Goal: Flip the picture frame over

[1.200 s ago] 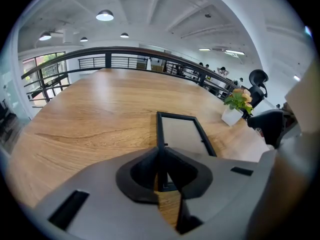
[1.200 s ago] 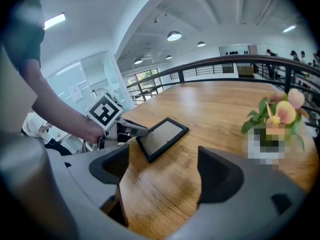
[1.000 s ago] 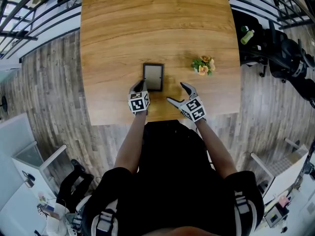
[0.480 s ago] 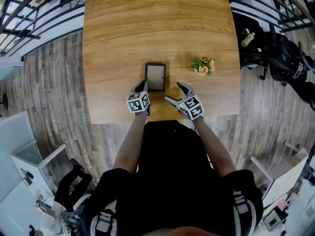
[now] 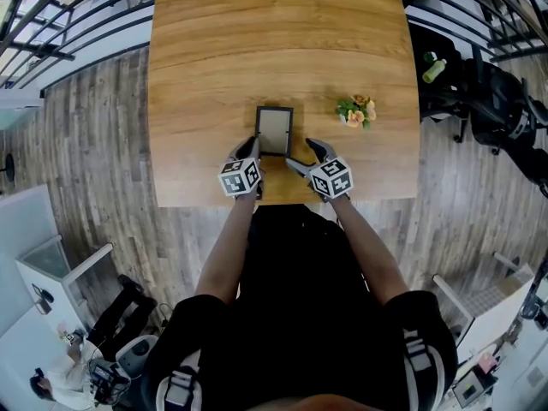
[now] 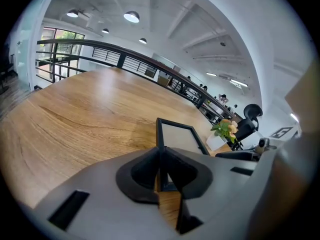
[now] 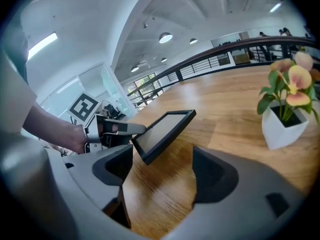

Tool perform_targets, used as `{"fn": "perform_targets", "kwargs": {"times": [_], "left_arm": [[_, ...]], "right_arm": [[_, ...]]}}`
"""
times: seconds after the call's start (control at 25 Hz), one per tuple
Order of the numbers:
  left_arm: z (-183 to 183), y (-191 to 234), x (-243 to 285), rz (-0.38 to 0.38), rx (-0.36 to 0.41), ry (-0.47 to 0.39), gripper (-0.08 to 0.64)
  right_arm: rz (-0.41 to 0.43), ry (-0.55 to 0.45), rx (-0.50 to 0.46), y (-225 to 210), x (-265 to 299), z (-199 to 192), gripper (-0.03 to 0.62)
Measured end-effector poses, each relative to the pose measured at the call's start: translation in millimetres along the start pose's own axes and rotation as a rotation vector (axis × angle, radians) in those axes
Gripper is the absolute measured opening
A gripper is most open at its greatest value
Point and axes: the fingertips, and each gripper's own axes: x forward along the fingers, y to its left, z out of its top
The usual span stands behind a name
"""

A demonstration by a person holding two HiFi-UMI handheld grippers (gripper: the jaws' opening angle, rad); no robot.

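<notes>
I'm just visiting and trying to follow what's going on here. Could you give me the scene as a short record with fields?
Surface: wooden table
Main item: picture frame, tilted, its gripped edge raised
Left hand-held gripper: shut on the frame's near edge
Right hand-held gripper: jaws apart and closing, not touching the frame
Also there: potted flowers, standing apart from the frame

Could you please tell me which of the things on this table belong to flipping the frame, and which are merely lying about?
Job in hand:
- picture frame, one edge lifted
- left gripper, shut on the frame's edge
- right gripper, jaws closing, nothing pinched between them

Lying about:
- potted flowers, standing apart on the table
</notes>
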Motion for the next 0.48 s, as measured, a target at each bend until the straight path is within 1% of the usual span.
{"fn": "perform_targets", "kwargs": {"times": [0.12, 0.2, 0.28, 0.32, 0.48], "left_arm": [[3.8, -5.8, -7.6, -0.008, 0.007, -0.024, 0.055], [5.5, -10.0, -13.2, -0.012, 0.01, -0.038, 0.055], [4.8, -14.2, -18.5, -0.017, 0.012, -0.05, 0.055], [4.2, -16.4, -20.9, -0.019, 0.014, -0.055, 0.055], [0.8, -27.7, -30.4, -0.027, 0.014, -0.077, 0.055]], "right_arm": [[0.022, -0.027, 0.055, -1.4, -2.1, 1.8, 0.37], [0.083, -0.054, 0.139, 3.8, -2.6, 4.1, 0.321], [0.159, -0.082, 0.242, 11.8, -2.5, 6.6, 0.301], [0.183, -0.091, 0.275, 14.9, -2.4, 7.4, 0.294], [0.225, -0.095, 0.325, 21.2, -4.8, 3.7, 0.287]]}}
